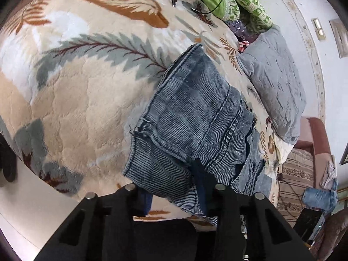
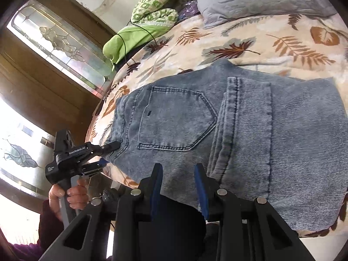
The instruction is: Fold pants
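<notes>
Left wrist view shows the jeans (image 1: pixel 195 117) folded into a thick bundle near the edge of the bed, ribbed washed-blue denim with heavy double seams and a frayed hem corner. The left gripper (image 1: pixel 171 193) has its black fingers spread apart, one on each side of the bundle's near edge, so its jaws are open with denim lying between them; whether the pads touch the cloth I cannot tell. Under the jeans lies a plush cream blanket (image 1: pixel 82 100) printed with grey, rust and brown leaves. A grey quilted pillow (image 1: pixel 274 82) sits by the far edge, with a green patterned cloth (image 1: pixel 245 0) beyond it.

From the right wrist view, the right gripper (image 2: pixel 178 180) holds its blue-padded fingers parted just above the denim's near edge, gripping nothing. A five-sided back pocket (image 2: pixel 176 119) faces up. The person's left hand (image 2: pixel 71 193) grips the other tool's handle. Behind stands a brown wooden door (image 2: pixel 43 82) with leaded glass.
</notes>
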The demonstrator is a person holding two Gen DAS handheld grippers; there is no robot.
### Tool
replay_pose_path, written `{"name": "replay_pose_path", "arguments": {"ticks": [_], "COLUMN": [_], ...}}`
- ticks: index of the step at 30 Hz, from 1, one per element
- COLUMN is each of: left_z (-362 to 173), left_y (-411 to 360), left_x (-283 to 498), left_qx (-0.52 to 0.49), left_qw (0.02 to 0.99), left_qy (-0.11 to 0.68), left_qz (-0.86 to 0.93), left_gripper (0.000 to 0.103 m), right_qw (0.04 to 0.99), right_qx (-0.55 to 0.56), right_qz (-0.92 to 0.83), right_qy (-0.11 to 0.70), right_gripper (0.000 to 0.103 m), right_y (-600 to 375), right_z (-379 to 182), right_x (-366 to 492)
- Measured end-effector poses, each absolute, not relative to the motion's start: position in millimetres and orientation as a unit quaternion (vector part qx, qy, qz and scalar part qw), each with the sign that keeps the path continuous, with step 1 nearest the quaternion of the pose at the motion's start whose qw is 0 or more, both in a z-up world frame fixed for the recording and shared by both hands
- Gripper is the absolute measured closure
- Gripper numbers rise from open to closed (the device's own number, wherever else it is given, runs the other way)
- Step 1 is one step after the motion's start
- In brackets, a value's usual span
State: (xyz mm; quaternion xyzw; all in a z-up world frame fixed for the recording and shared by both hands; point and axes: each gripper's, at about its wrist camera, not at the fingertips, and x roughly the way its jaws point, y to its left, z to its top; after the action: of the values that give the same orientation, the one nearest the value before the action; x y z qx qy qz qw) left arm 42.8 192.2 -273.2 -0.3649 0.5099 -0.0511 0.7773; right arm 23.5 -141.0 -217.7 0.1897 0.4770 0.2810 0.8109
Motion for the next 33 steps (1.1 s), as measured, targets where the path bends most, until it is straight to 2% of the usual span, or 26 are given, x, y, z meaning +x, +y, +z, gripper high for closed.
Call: {"name": "replay_pose_path", "arguments": {"ticks": [3,5,9,16,20,22,33], "left_z": [-265,-256,-232,-191,-173,-164,-119], "left_y": [187,183,173,145,121,109,15], "left_x": [42,41,32,24,22,19,-1], "left_qx": [-0.352,-0.335,-0.303,-0.234,-0.191,-0.167,-0.062], "left_qw": [0.788,0.8,0.825,0.862,0.876,0.884,0.901], "left_qy": [0.501,0.494,0.473,0.443,0.432,0.426,0.396], "left_qz": [-0.056,-0.059,-0.068,-0.079,-0.093,-0.097,-0.167], "left_gripper": [0.083,0.086,0.089,0.089,0.09,0.09,0.09], "right_qw": [0.814,0.815,0.807,0.808,0.776,0.785,0.771], "right_qx": [0.191,0.194,0.212,0.179,0.171,0.162,0.292], "right_qz": [0.277,0.274,0.283,0.306,0.302,0.309,0.398], "right_qy": [0.473,0.472,0.473,0.47,0.527,0.512,0.402], "right_gripper": [0.07,0.07,0.07,0.072,0.073,0.073,0.072], "right_y": [-145,-148,-148,-104,-79,-75,-139], "right_z": [-217,-218,-224,-224,-256,-253,-217], "right_x": [23,24,31,63,80,74,53]}}
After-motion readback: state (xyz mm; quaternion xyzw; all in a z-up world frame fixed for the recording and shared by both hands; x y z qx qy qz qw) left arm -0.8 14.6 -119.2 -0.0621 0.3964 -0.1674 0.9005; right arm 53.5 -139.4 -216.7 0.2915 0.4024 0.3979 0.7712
